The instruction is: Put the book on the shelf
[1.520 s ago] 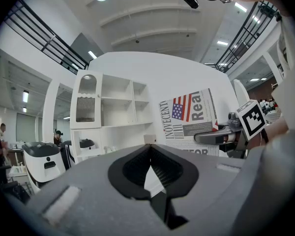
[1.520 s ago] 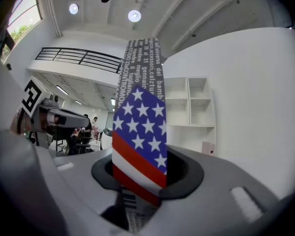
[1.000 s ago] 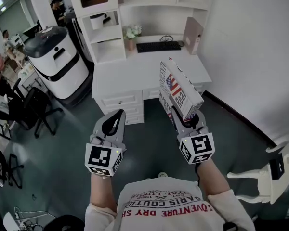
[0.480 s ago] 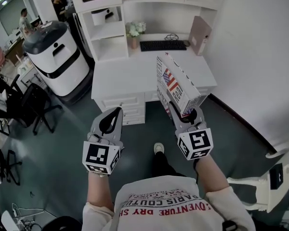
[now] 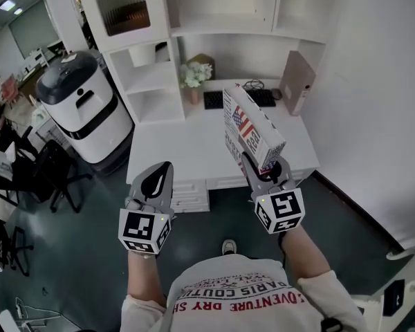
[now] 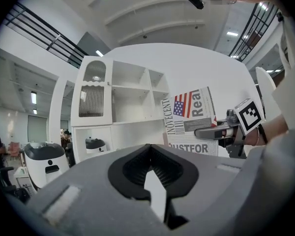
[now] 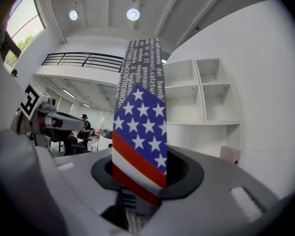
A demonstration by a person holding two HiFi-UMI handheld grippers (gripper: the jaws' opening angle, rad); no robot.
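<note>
Advancing toward the shelf unit (image 5: 225, 26) was the change registered over the last second. In the head view, the white surface (image 5: 173, 147) and the open compartments above it had come nearer and filled more of the frame. The floor between the person and the drawers had shrunk to a narrow strip.

The book (image 5: 252, 131) had kept its place in the grip during the approach. The right hand-held gripper (image 5: 264, 173) was clamped on the book's lower end, its jaws held partly apart by the thickness of the volume. The right gripper view showed the flag-printed face rising straight out from between the jaws. The book stood tilted, its upper end leaning toward the shelf unit. It was held in the air over the surface and touched nothing else.

The left hand-held gripper (image 5: 163, 170) was held beside it, well apart from the book. Its jaws were closed tip to tip with nothing between them.

Assessment: transport was under way and the placing step had not begun. The compartments at upper right appeared empty and offered clearance. The remaining reach would call for carrying the book over the keyboard (image 5: 263, 97) and past the flower vase (image 5: 196, 75), then setting it upright before release. Contact with the box file (image 5: 296, 81) was the likely hazard.
</note>
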